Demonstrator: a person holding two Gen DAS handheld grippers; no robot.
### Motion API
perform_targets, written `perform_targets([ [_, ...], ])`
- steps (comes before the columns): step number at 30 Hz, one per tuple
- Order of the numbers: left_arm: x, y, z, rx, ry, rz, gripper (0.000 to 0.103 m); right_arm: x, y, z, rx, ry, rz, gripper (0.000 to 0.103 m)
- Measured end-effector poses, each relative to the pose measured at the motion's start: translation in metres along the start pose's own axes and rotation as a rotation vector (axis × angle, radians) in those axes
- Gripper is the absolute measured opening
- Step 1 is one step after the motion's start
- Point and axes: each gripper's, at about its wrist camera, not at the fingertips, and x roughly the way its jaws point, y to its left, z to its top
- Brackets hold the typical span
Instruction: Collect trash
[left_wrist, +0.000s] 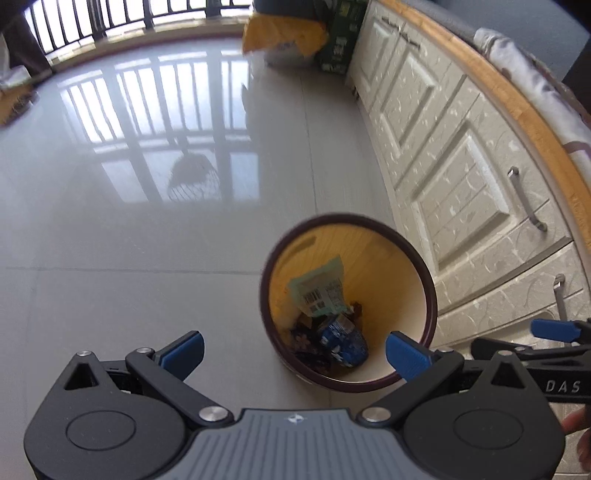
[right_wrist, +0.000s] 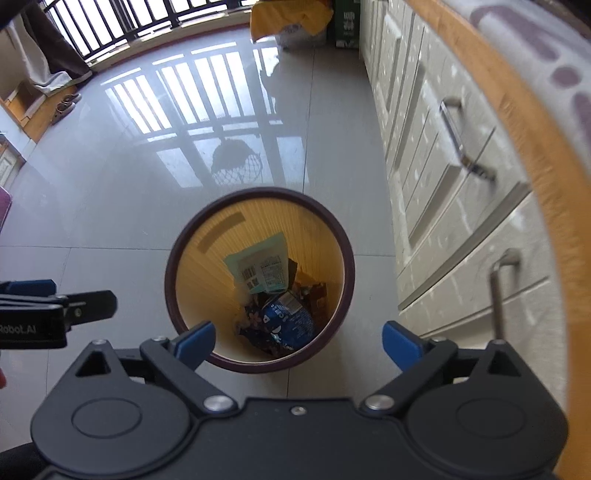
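With both jaws wide and empty, left gripper and right gripper hang over the round yellow dark-rimmed bin; crumpled blue wrapper at 6 o'clock looks light, crinkly: pinch an edge.

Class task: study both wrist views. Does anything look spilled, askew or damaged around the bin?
Nothing stands out. The bin stands upright beside the cabinets, and the blue can and pale green packet lie inside it. No litter shows on the floor around it.
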Motion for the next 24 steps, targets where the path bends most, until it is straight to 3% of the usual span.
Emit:
perform_targets([
  [12, -0.098, -0.018, -0.012, 0.013, -0.132, 0.060, 0.103, -0.100, -0.006, -0.003, -0.001, -0.138, -0.009, 0.101],
  [24, -0.191, -0.055, -0.035, 0.060, -0.256, 0.061, 0.103, -0.199, -0.021, -0.031, 0.002, -0.258, -0.068, 0.103],
])
